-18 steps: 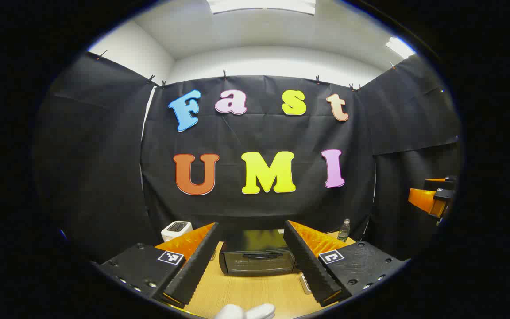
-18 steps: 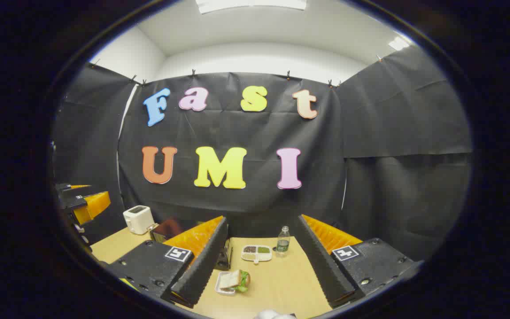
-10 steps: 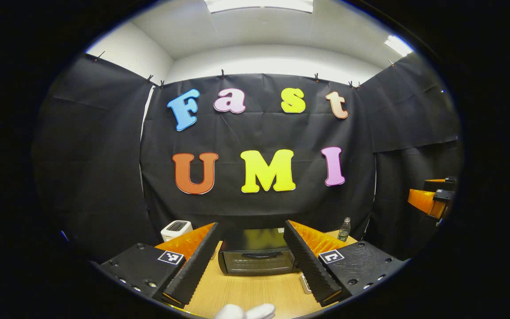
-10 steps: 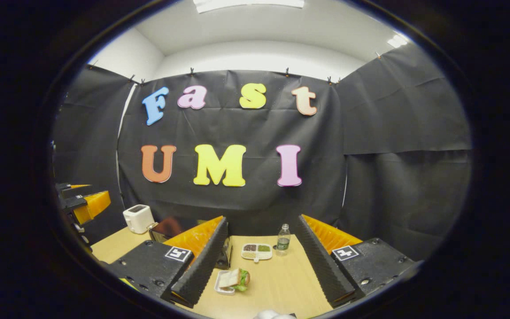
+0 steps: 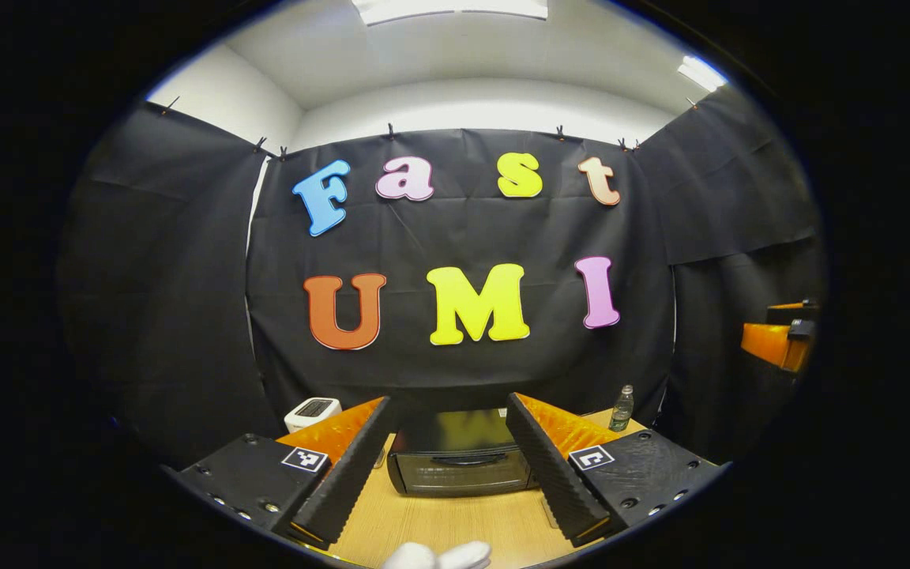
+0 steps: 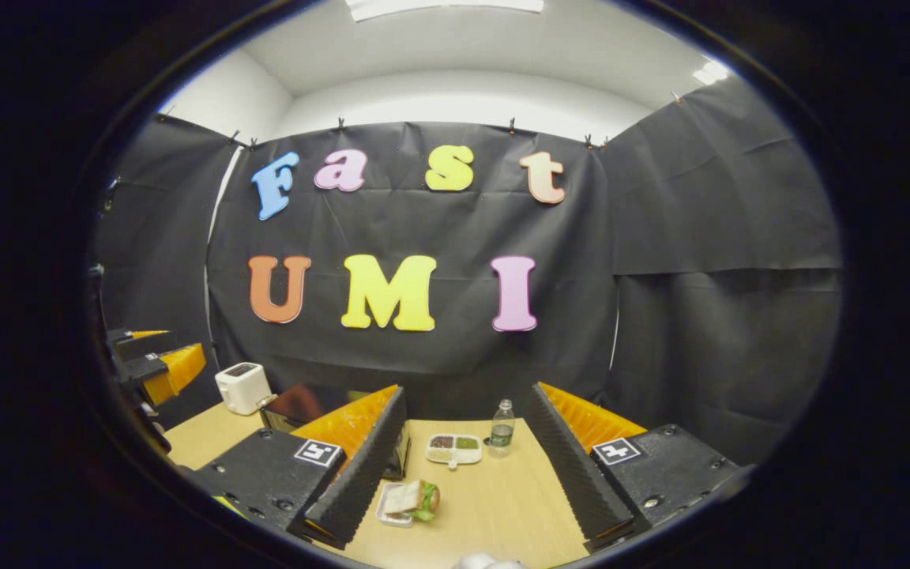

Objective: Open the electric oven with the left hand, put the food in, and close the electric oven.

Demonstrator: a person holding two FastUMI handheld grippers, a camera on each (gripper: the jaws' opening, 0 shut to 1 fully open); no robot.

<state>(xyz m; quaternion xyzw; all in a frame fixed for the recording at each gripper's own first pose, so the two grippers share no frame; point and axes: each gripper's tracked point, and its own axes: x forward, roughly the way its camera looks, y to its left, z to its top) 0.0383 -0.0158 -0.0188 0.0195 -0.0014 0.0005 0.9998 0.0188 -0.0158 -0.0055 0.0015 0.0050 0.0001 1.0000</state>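
Left gripper view: left claw (image 5: 447, 474) spread wide, empty; closed electric oven (image 5: 461, 462) ahead on bench (image 5: 439, 525).
Right gripper view: right claw (image 6: 467, 490) wide, empty; sandwich tray (image 6: 406, 503) between fingers on bench.

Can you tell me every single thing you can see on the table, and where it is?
Black electric oven with glass door: one, door closed, back middle of the table.
White toaster: one, far left corner.
Clear plastic water bottle: one, back, right of the oven.
White divided snack tray: one, beside the bottle.
Sandwich with green lettuce on a small white tray: one, in front of the snack tray.
Light wooden table: one, under everything.
Left gripper: one, open, facing the oven.
Right gripper: one, open, above the sandwich.
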